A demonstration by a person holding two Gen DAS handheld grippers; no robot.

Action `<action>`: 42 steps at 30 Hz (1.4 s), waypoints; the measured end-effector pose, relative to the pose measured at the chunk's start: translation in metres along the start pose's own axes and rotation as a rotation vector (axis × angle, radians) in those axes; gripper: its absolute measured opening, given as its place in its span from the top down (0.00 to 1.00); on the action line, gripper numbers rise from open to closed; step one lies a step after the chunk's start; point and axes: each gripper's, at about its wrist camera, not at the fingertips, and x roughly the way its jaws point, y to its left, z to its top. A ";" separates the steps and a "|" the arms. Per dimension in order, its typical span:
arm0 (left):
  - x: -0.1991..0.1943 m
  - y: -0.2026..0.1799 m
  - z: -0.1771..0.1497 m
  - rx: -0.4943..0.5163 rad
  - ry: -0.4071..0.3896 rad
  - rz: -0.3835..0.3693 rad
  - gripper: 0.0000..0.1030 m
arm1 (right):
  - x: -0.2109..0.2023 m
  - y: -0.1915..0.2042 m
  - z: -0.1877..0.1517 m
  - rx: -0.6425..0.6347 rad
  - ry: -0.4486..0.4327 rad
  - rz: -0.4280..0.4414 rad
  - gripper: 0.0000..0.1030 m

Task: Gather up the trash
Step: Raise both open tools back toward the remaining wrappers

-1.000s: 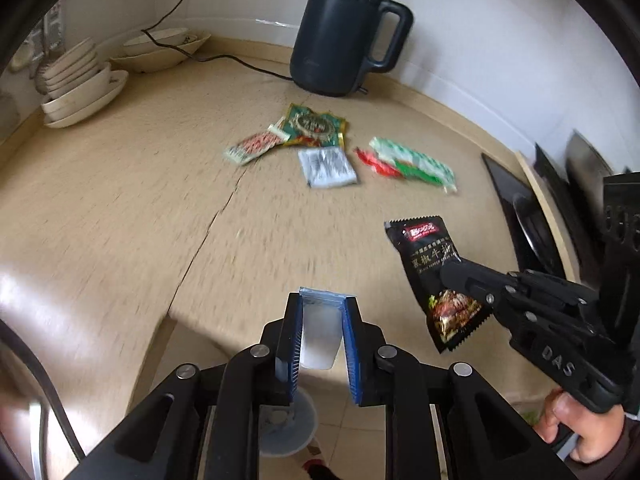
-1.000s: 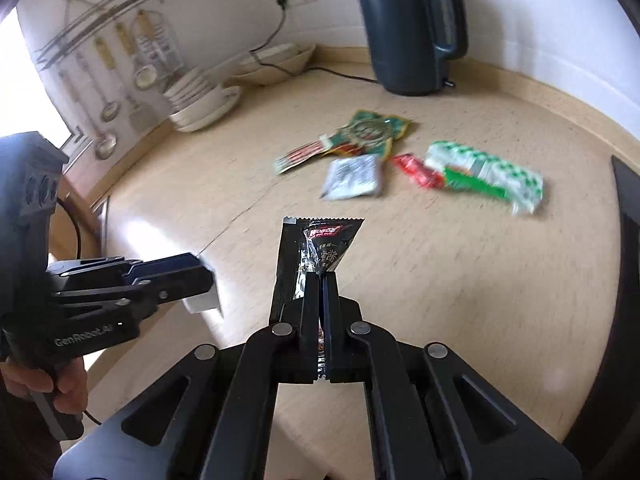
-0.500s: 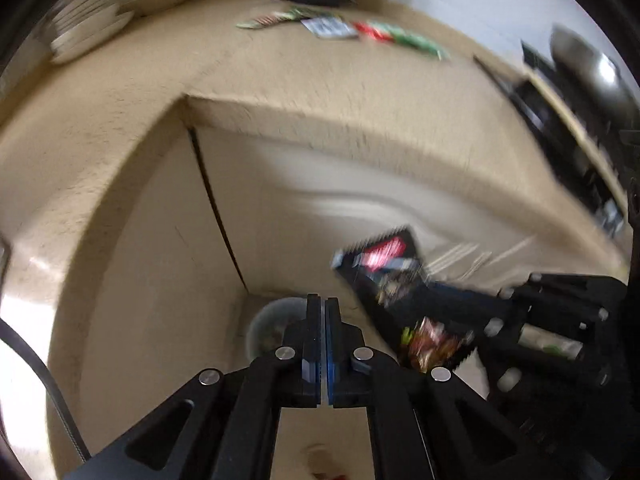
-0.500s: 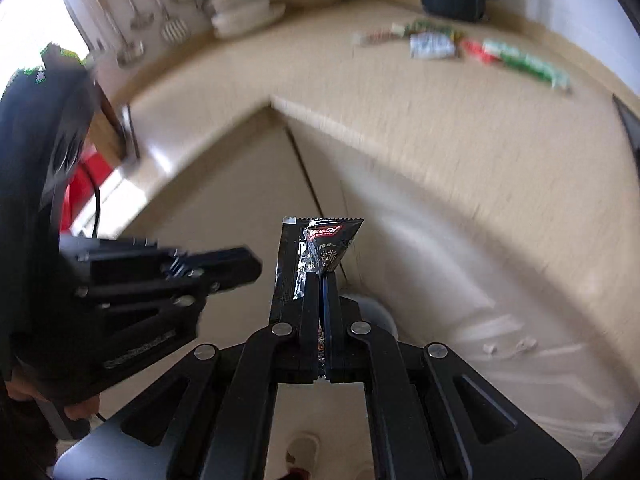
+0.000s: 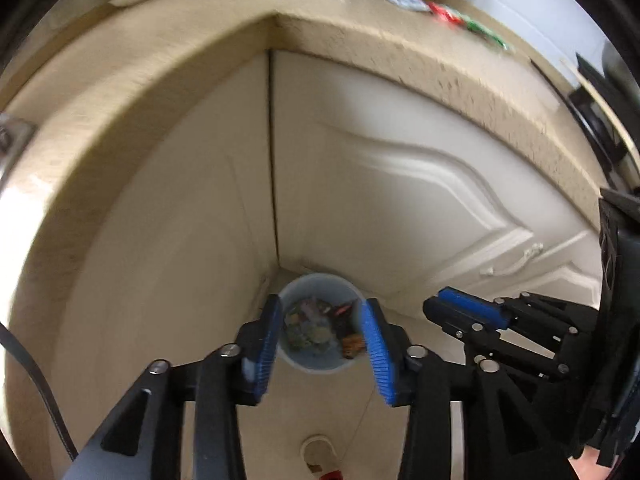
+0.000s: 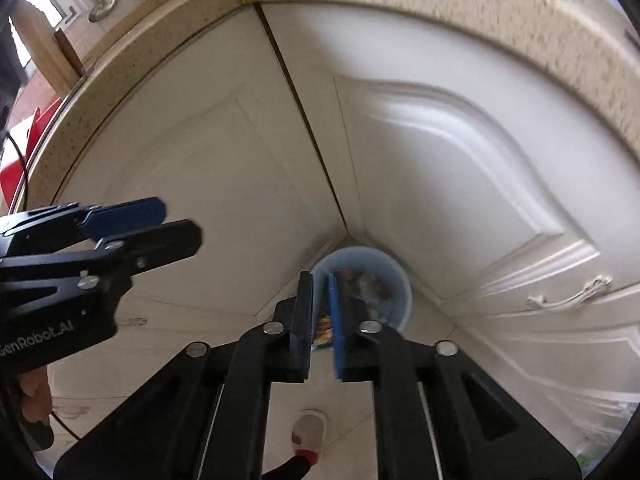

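A pale blue bin stands on the floor in the corner under the counter, with several wrappers in it. My left gripper hangs above it; its jaws are opening and nothing is between them. My right gripper is over the same bin. Its jaws are opening, a narrow gap apart. A colourful bit of wrapper shows low in that gap; I cannot tell whether it touches the pads. Each gripper shows in the other's view: right gripper, left gripper. More wrappers lie on the counter.
White cabinet doors meet at the corner behind the bin, one with a handle. The beige counter edge overhangs above. A person's slippered foot is on the floor tiles below. A black cable hangs at left.
Both grippers dropped from the counter to the floor bin. The white scrap is gone from the left jaws, now apart. The black snack packet no longer sticks up between the right pads, which have parted.
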 end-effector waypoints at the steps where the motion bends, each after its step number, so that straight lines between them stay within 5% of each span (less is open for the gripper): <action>1: -0.007 -0.001 0.004 -0.009 -0.003 -0.002 0.56 | -0.003 0.000 0.001 0.001 -0.006 -0.001 0.85; 5: -0.043 -0.003 0.004 -0.030 -0.038 0.013 0.55 | -0.030 0.001 0.003 0.003 -0.030 -0.026 0.74; 10: -0.109 -0.026 0.011 -0.044 -0.113 0.049 0.36 | -0.100 0.006 0.008 0.010 -0.118 -0.073 0.52; 13: -0.159 -0.037 0.013 -0.047 -0.172 0.054 0.25 | -0.154 0.006 0.012 0.033 -0.182 -0.115 0.28; 15: -0.191 -0.044 0.015 -0.036 -0.216 0.060 0.23 | -0.194 0.006 0.014 0.048 -0.239 -0.125 0.26; 17: -0.230 -0.052 0.014 -0.015 -0.261 0.084 0.20 | -0.227 0.010 0.018 0.056 -0.278 -0.165 0.07; 22: -0.314 -0.067 0.004 0.014 -0.376 0.094 0.10 | -0.296 0.033 0.041 0.040 -0.399 -0.245 0.00; 28: -0.366 -0.079 -0.009 0.031 -0.476 0.122 0.04 | -0.333 0.050 0.052 0.032 -0.488 -0.254 0.00; 36: -0.331 -0.080 0.033 0.034 -0.463 0.132 0.04 | -0.328 0.026 0.080 0.054 -0.525 -0.270 0.00; 42: -0.244 -0.079 0.111 0.023 -0.400 0.133 0.04 | -0.300 -0.011 0.126 0.081 -0.516 -0.269 0.00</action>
